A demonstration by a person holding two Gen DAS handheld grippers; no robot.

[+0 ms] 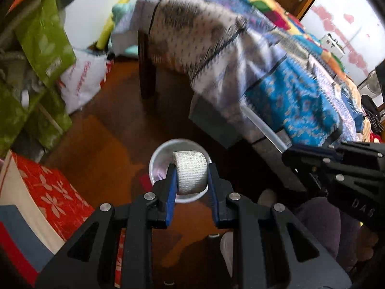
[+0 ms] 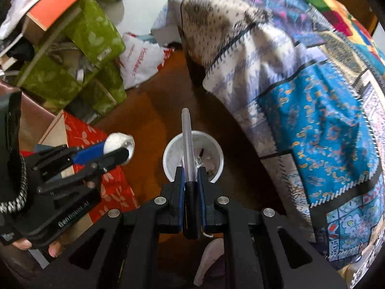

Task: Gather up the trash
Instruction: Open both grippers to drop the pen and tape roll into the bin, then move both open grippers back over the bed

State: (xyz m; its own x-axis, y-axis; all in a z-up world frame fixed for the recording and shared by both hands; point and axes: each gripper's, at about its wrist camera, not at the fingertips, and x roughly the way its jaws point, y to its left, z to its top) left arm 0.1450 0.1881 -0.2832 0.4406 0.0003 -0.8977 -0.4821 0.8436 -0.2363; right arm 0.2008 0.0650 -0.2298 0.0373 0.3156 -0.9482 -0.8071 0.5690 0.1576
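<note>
Bed (image 1: 276, 55): biggest item; fills 12 to 3 o'clock of both views, draped in a patchwork quilt (image 2: 320, 125) of blue, cream and multicolour panels that hangs toward the floor.
Floor (image 1: 115, 130): dark brown wood, centre of both views.
Green boxes (image 2: 93, 33): leaf-print, stacked at 10 o'clock, with an orange-topped box above them.
Red box (image 1: 55, 192): white flower print, at 8 o'clock in the left wrist view, on the floor.
White bag (image 1: 81, 82): red lettering, on the floor at 10 o'clock, between the green boxes and the bed leg.
White cup (image 2: 193, 144): serves as the trash bin; stands upright on the floor at centre of both views, just beyond the fingertips. Small scraps lie inside; I cannot tell what they are.
Left gripper (image 1: 191, 175): clamped on a white gauze roll (image 1: 190, 172), blue pads against the roll's two flat ends; the roll sits over the cup mouth in its own view. In the right wrist view it enters at 9 o'clock, apart from the cup, fingers of a hand (image 2: 54, 249) below it.
Right gripper (image 2: 191, 175): clamped tight on a clear pen (image 2: 187, 142) with a dark cap end; the barrel points to 12 o'clock across the cup opening.
</note>
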